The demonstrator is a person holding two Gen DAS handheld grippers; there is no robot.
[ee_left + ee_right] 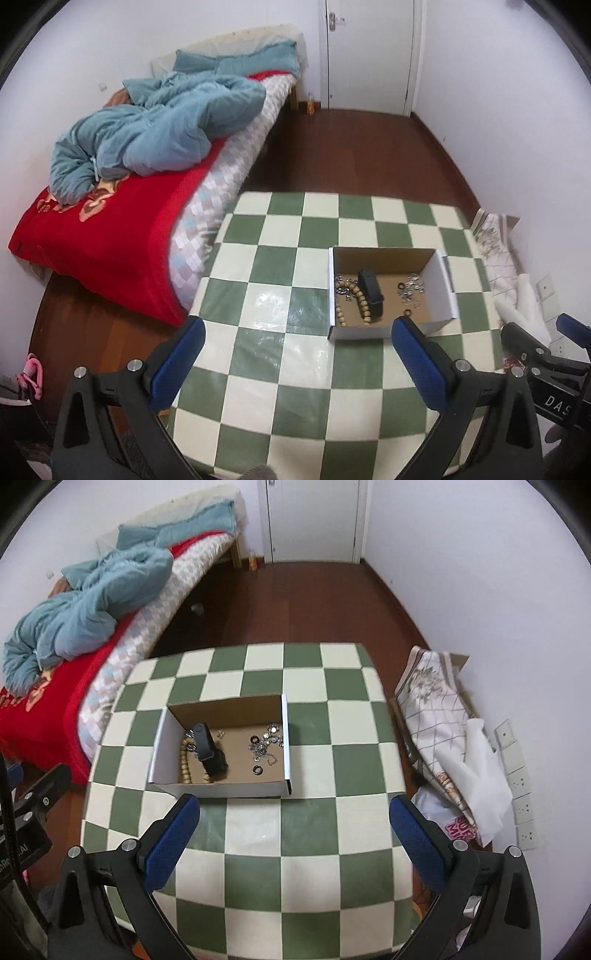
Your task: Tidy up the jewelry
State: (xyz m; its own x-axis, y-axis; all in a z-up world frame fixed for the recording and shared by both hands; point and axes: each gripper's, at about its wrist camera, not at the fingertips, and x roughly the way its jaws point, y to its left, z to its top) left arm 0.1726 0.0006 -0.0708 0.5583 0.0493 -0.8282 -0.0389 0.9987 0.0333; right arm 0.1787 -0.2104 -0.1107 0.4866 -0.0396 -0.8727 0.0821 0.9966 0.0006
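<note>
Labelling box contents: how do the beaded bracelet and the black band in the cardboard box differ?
The beaded bracelet is a string of pale tan round beads; the black band is one solid dark strap.
The bracelet curves along the box's left wall; the band lies straight and diagonal, nearer the middle.
The band overlaps the bracelet and hides part of it.
Both lie loose inside the cardboard box, apart from the silver pieces, with neither gripper touching them.

Legible text, partial only. Letters "DAS", white on black, on the right tool [554, 354] body, approx 4 o'clock in left wrist view. Pink lettering on white bag [463, 829] on floor, 3 o'clock of surface: unreadable.
</note>
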